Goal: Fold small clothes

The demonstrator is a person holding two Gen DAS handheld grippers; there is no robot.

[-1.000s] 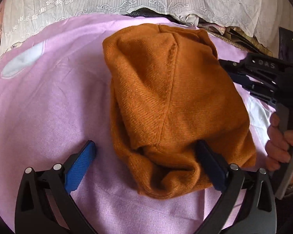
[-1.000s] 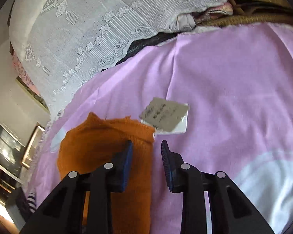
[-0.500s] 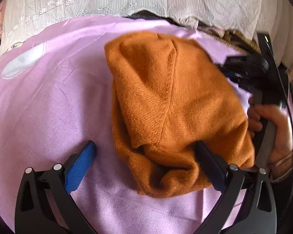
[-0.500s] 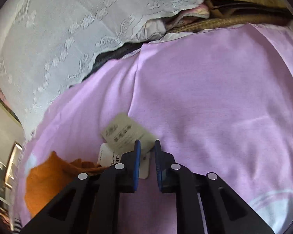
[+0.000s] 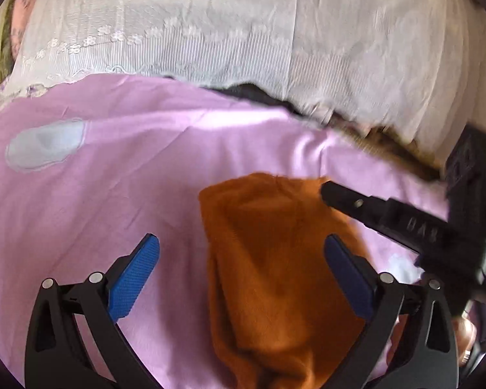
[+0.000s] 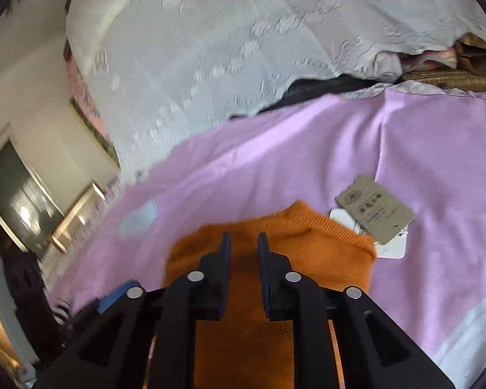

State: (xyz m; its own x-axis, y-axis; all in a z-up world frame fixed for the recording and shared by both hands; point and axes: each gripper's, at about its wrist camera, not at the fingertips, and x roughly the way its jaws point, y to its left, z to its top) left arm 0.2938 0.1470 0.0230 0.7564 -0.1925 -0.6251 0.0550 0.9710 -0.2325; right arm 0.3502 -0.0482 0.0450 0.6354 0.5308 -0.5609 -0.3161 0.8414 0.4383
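Observation:
An orange knit garment (image 5: 275, 259) lies folded on the pink sheet (image 5: 129, 168). My left gripper (image 5: 243, 272) is wide open, its right finger against the garment's right side, its left finger on bare sheet. My right gripper (image 5: 327, 191) reaches in from the right over the garment's far corner. In the right wrist view the right gripper (image 6: 244, 256) hovers over the garment (image 6: 307, 253) with a narrow gap between its jaws and nothing in them. A grey paper tag (image 6: 374, 212) lies at the garment's far right edge.
A white lace cover (image 5: 243, 32) rises behind the pink sheet. Wicker and dark items (image 6: 453, 77) sit at the back right. A pale patch (image 5: 45, 146) marks the sheet on the left. A framed picture (image 6: 26, 194) hangs on the left wall.
My left gripper pulled back and tilted up, so the garment sits lower in view. My right gripper swung left from the tag to over the garment, its jaws slightly wider than half a second ago.

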